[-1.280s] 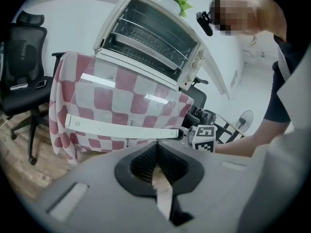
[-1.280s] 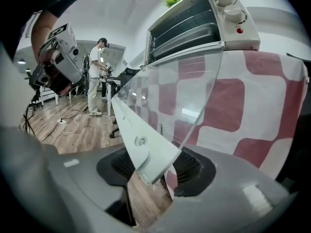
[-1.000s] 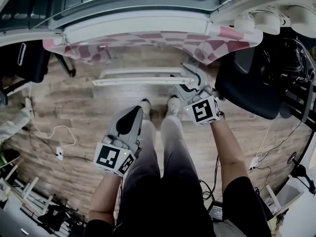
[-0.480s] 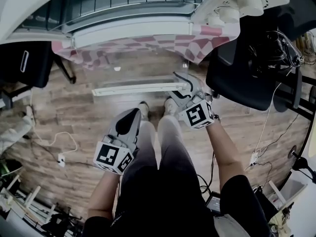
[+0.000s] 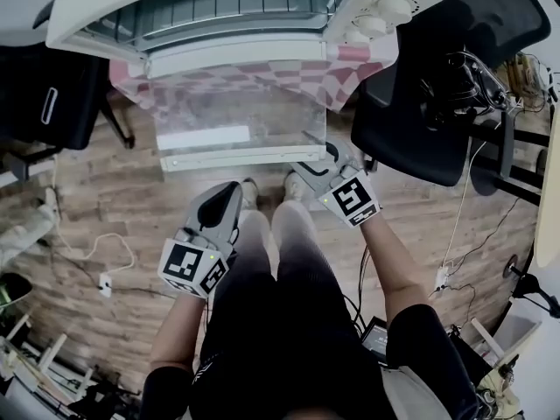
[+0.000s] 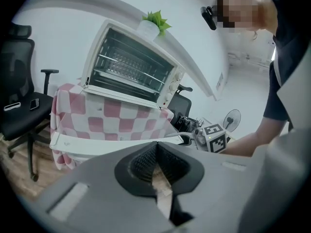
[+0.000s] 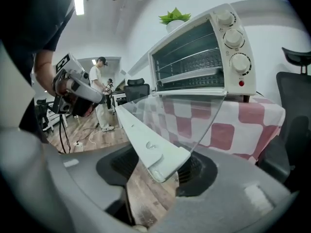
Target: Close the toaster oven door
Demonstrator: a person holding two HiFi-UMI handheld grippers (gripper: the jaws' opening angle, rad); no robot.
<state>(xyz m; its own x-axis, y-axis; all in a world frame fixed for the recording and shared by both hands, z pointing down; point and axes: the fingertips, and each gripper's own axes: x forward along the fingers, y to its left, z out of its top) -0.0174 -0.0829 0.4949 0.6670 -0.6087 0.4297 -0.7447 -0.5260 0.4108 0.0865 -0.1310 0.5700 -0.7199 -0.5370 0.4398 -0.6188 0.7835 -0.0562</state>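
A white toaster oven stands on a red-checked cloth. Its glass door hangs partly open, tilted up, with the white handle bar along its near edge. My right gripper is at the bar's right end. In the right gripper view that end of the handle sits between the jaws of my right gripper, which is shut on it. My left gripper hangs lower and to the left, apart from the door. Seen close in its own view, the left gripper is shut and empty.
Black office chairs stand on both sides, one at the right and one at the left. Cables trail over the wood floor. A small green plant sits on the oven. A person stands far off.
The door has swung up from almost flat to a tilt, so more of its glass shows. My right gripper rose with the handle. The left gripper stayed low.
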